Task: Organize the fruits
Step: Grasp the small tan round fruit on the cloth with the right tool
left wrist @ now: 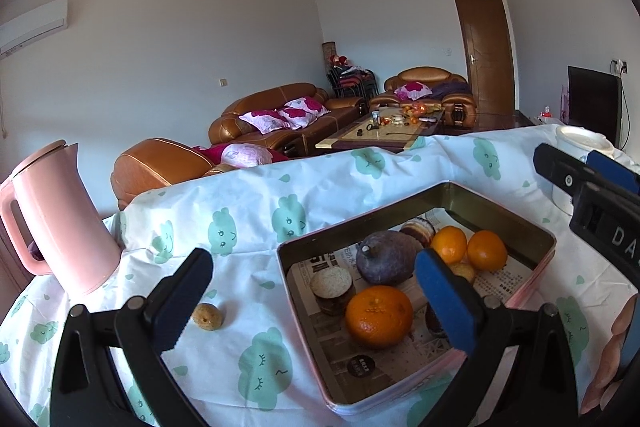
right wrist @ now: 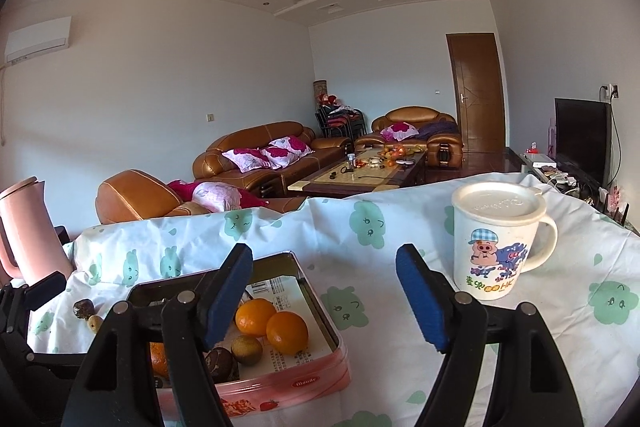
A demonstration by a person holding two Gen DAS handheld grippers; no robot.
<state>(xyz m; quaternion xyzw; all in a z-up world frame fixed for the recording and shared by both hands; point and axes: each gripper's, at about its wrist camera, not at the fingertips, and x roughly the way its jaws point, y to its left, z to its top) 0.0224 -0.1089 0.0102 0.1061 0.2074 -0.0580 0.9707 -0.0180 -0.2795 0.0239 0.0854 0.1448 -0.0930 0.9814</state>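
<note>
Both grippers hover above a table spread with a white cloth [left wrist: 256,211] printed with green clouds, each angled slightly downward toward the far side of the room. The left gripper [left wrist: 316,291] has its blue-padded jaws spread as wide as they go, with nothing between them; its right finger overhangs the near part of a pink-sided metal tin [left wrist: 536,227], hiding some of what lies there. The right gripper [right wrist: 324,291] also stands apart and empty, its left finger in front of the tin and its right finger over bare cloth near a lidded white mug [right wrist: 496,247] with a cartoon pig. In the tin, lined with newspaper, lie three oranges: a large one [left wrist: 378,315] near the front and two smaller ones [left wrist: 486,250] side by side at the far right. With them are a dark purplish fruit [left wrist: 386,257] and several small round brownish items that are hard to identify. One small tan fruit [left wrist: 207,315] sits on the cloth left of the tin, outside it. A pink kettle [left wrist: 60,219] stands at the far left, partly cut off. At the lower right edge of the left view, fingers of a hand [left wrist: 612,359] are only partly visible.
</note>
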